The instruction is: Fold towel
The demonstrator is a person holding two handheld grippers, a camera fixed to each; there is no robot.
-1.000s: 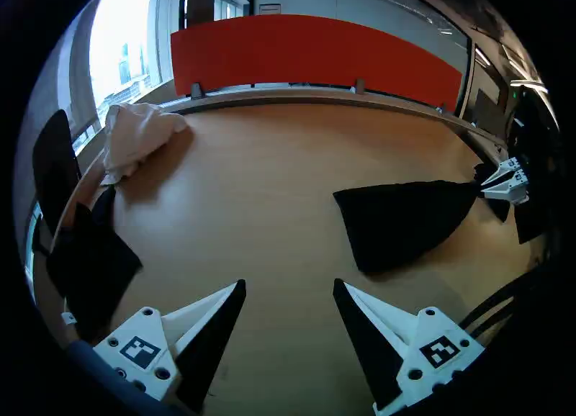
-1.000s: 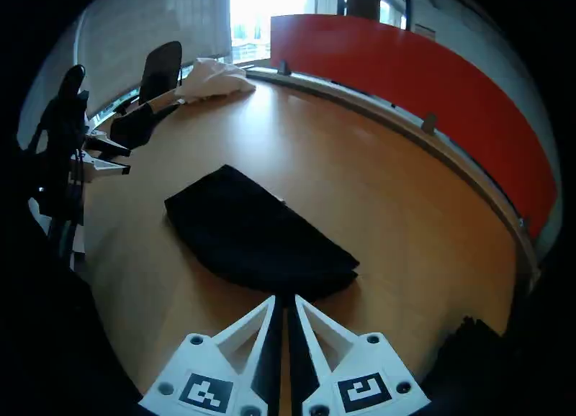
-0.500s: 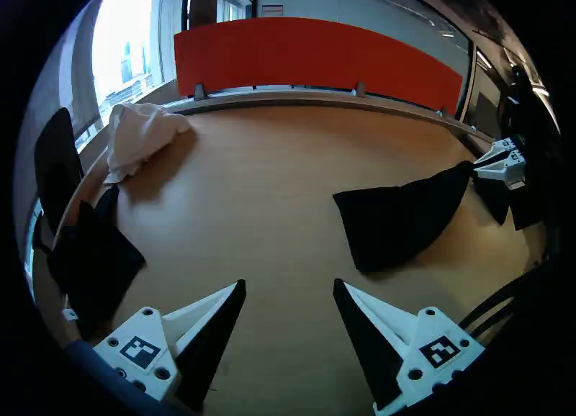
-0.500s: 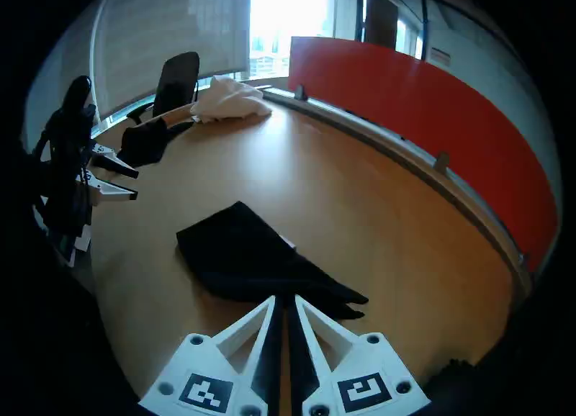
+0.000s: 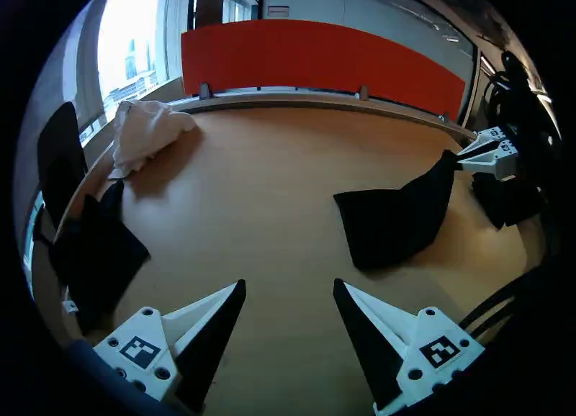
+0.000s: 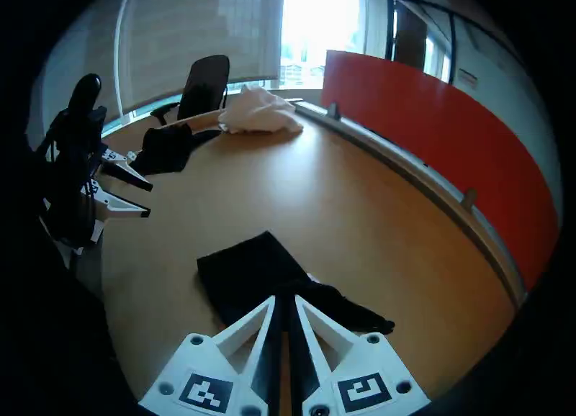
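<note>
A black towel (image 5: 392, 218) lies partly on the wooden table (image 5: 273, 178). Its far corner is lifted off the surface, pinched by my right gripper (image 5: 461, 155), and the cloth slopes down from there to the table. In the right gripper view the fingers of that gripper (image 6: 284, 304) are shut on the towel (image 6: 252, 272), which spreads out just ahead of them. My left gripper (image 5: 288, 286) stands open low over bare table, well short of the towel's near edge, with nothing between its fingers. The right gripper view shows the left gripper (image 6: 129, 193) at the left, a hand holding it.
A crumpled white cloth (image 5: 144, 128) lies at the table's far left. A dark cloth (image 5: 93, 250) drapes over the left edge beside an office chair (image 6: 205, 85). More dark cloth (image 5: 507, 200) sits at the right edge. A red divider (image 5: 324, 56) runs along the back.
My right gripper has risen and drawn the towel's corner upward and inward, so more of the towel hangs off the table. The left gripper has stayed open in place.
</note>
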